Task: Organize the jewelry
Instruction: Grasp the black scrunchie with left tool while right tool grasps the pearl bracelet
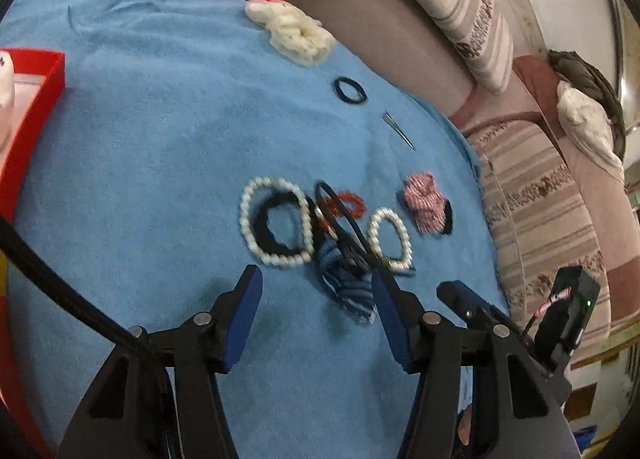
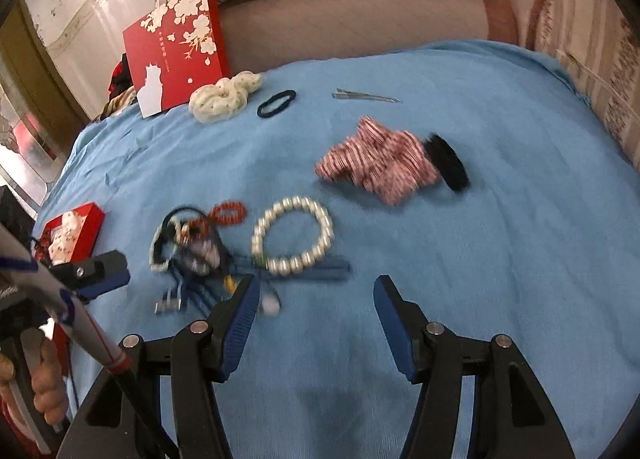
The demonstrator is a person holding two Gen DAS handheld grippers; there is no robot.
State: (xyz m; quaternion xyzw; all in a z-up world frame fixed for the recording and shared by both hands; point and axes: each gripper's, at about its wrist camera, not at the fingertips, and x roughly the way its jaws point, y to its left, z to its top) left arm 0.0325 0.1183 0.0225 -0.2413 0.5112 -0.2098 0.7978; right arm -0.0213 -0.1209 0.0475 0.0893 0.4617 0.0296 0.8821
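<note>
— Two grippers are over the blue cloth (image 2: 480,219). What do their fingers do?

— The left gripper (image 1: 316,299) has its fingers wide apart and holds nothing. The right gripper (image 2: 314,299) is also wide open and holds nothing. Both are above the cloth, near the pile of jewelry.

— Where does the jewelry lie?

— In the left wrist view, a big pearl bracelet (image 1: 276,227) lies in the middle of the cloth, with a black hair band (image 1: 276,225) inside its ring. Just beside it is a red bead bracelet (image 1: 344,205), then a smaller pearl bracelet (image 1: 390,237). A blue striped scrunchie (image 1: 344,283) lies between the open fingers of the left gripper. This part is blurred, so I cannot tell which pieces touch.

— And farther away?

— A pink striped scrunchie (image 2: 380,161) touches a black scrunchie (image 2: 446,163). Behind them are a thin black hair tie (image 2: 277,103), a metal hair clip (image 2: 366,95) and a cream scrunchie (image 2: 224,97). A red box lid (image 2: 176,47) leans at the back. An open red box (image 2: 86,227) lies at the left side of the cloth, with some pieces inside.
</note>
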